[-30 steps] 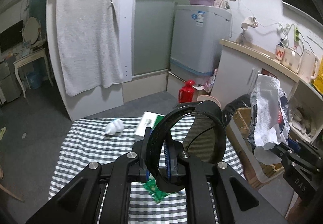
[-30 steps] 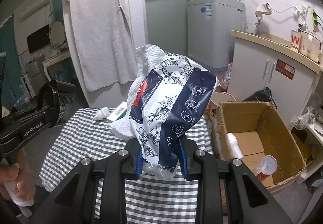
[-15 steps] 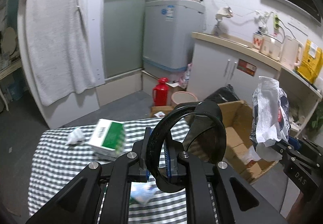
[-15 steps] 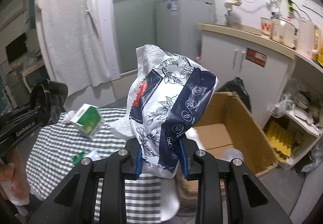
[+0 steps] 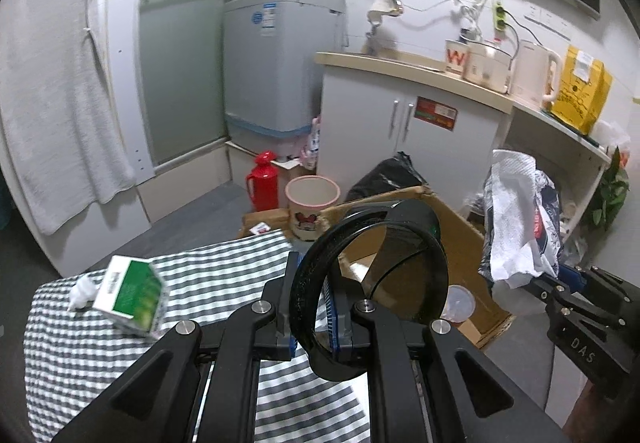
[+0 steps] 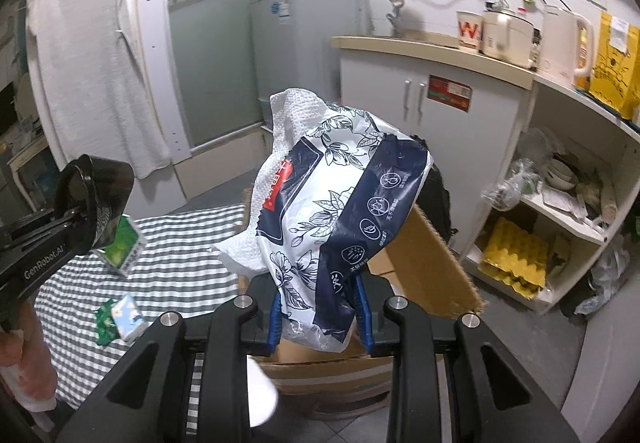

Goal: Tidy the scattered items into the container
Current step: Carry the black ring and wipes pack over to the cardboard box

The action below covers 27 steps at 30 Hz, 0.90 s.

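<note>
My left gripper (image 5: 314, 317) is shut on a black round hoop-shaped object (image 5: 372, 283) and holds it near the table's right edge, in front of the cardboard box (image 5: 460, 243). My right gripper (image 6: 318, 309) is shut on a blue and white tissue pack (image 6: 336, 195) with white paper sticking out, held above the cardboard box (image 6: 432, 259). The pack also shows in the left wrist view (image 5: 520, 219). A green and white carton (image 5: 132, 297) and a crumpled white tissue (image 5: 82, 289) lie on the striped tablecloth (image 5: 200, 283). A small green packet (image 6: 120, 317) lies on the cloth.
A cup with a red base (image 5: 458, 303) lies inside the box. A pink-rimmed bin (image 5: 312, 205), a red thermos (image 5: 262, 181) and a black bag (image 5: 396, 175) stand on the floor behind. A white cabinet (image 5: 408, 119) and open shelves (image 6: 560, 211) are at right.
Both grippers have swung right from above the table toward the cardboard box, each keeping its object. The table and the carton have slid left in both views.
</note>
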Each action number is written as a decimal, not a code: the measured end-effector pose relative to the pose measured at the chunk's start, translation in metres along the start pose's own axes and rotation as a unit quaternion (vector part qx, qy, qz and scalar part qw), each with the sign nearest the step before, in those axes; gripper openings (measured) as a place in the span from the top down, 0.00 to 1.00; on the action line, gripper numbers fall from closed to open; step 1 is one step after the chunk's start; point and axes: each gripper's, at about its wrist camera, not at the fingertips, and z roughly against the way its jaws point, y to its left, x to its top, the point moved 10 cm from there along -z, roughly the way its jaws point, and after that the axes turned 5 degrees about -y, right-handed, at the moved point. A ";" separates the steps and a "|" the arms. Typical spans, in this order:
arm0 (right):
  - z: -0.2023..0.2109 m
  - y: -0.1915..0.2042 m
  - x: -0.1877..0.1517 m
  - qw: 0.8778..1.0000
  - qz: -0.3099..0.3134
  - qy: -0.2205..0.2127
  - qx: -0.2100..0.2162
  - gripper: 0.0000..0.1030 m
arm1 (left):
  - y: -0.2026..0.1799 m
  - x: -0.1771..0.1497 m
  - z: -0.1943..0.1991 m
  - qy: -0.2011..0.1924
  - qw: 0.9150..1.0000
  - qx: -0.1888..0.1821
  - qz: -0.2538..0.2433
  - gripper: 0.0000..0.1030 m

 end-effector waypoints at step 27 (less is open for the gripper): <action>-0.084 -0.061 -0.040 0.998 -0.005 0.068 -0.015 0.70 | -0.088 -0.032 -0.116 0.075 0.995 -0.055 -0.035 0.90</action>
